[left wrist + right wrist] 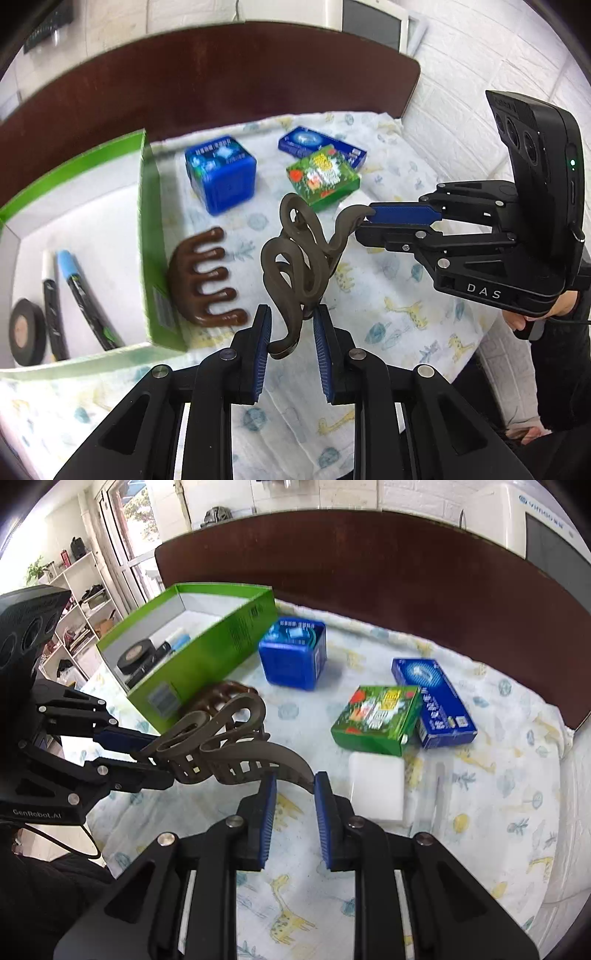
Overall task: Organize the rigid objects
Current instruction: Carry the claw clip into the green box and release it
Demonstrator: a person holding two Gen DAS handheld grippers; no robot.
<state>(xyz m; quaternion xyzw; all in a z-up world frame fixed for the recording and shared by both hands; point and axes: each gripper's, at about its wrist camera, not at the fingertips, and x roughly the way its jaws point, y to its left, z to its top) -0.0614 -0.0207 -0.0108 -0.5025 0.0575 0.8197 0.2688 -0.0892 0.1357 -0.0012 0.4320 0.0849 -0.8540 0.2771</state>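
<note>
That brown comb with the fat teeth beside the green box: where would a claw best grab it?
Probably by the solid curved spine of the brown comb, coming from above. It lies flat on the cloth with that spine against the green box wall, so a sideways approach is blocked. The rounded teeth point away and might slip.

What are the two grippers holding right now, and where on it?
Both hold one grey wavy openwork strap: left gripper pinches its lower end, right gripper its other end.
</note>
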